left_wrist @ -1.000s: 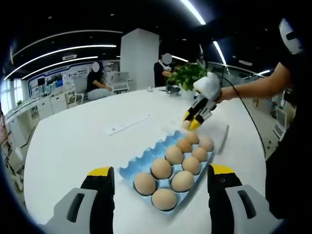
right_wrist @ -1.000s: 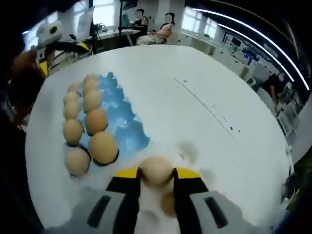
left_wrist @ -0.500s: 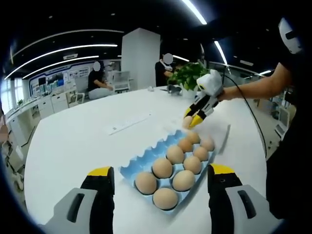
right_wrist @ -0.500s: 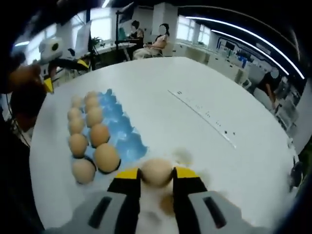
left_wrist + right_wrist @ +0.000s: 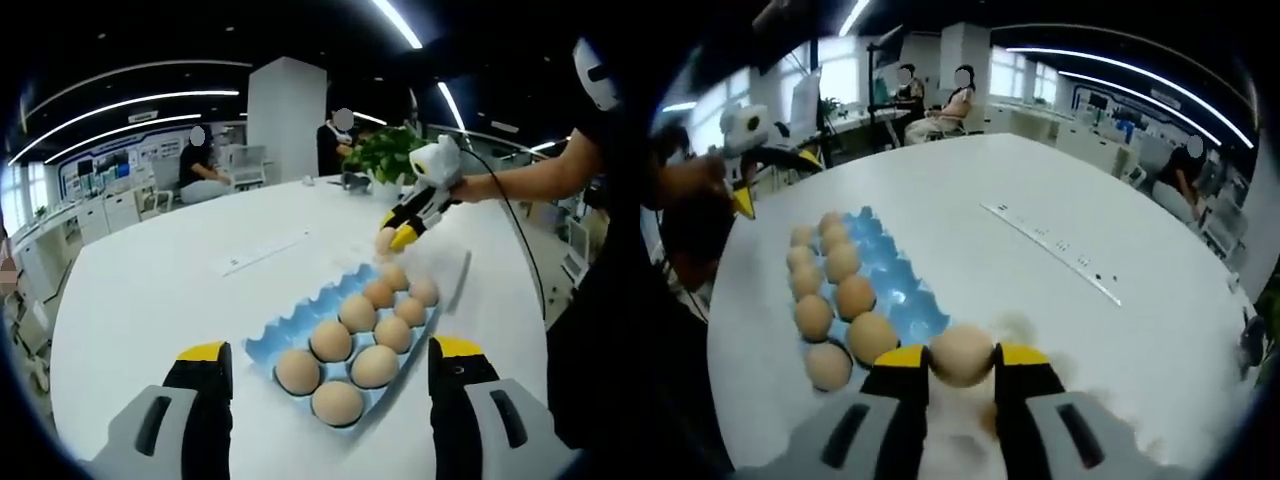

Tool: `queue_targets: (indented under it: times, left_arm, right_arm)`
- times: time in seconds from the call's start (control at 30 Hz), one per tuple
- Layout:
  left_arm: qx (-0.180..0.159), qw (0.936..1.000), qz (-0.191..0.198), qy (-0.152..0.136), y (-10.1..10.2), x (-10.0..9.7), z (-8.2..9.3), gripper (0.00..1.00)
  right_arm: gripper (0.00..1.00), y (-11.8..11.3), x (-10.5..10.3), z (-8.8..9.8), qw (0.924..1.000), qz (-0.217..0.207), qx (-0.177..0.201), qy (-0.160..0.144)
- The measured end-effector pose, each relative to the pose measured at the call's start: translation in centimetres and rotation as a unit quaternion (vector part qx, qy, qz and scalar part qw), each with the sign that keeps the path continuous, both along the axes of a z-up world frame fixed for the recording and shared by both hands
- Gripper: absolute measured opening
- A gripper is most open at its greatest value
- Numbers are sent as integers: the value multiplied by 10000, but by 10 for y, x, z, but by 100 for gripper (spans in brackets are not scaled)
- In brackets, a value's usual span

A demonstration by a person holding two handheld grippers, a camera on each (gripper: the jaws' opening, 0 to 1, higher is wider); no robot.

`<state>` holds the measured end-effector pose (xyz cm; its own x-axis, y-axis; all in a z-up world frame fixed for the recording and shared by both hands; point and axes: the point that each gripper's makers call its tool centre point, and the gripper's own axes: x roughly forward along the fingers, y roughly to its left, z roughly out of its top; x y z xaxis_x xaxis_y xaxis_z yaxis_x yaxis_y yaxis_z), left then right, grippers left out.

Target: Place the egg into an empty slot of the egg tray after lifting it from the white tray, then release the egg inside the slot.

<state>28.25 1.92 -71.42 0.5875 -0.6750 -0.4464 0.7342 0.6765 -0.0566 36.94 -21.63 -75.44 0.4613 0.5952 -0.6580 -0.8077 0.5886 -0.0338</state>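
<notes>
The left gripper (image 5: 330, 375) has two thick grey plastic jaws with black inner sides and bright yellow tips. Each grey jaw has a long dark slot in it. The right gripper (image 5: 962, 368) looks the same: grey jaws, black insides, yellow tips. Seen from the left gripper view, it has a white body, and a thin black cable (image 5: 512, 235) runs back from it. The person wears a dark short sleeve (image 5: 598, 140).
</notes>
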Motion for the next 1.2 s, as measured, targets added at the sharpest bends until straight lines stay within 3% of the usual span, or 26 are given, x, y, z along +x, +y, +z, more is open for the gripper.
queue_targets:
  times: [0.43,1.2]
  left_arm:
    - [-33,10000,-83,16,0,2,-2,81]
    - [-99,9997,-231,19,11,5,-2,80]
  right_arm:
    - [24,36,-3,9,9995,229,206,-1]
    - [24,152,-10,11,9937,941,604,83]
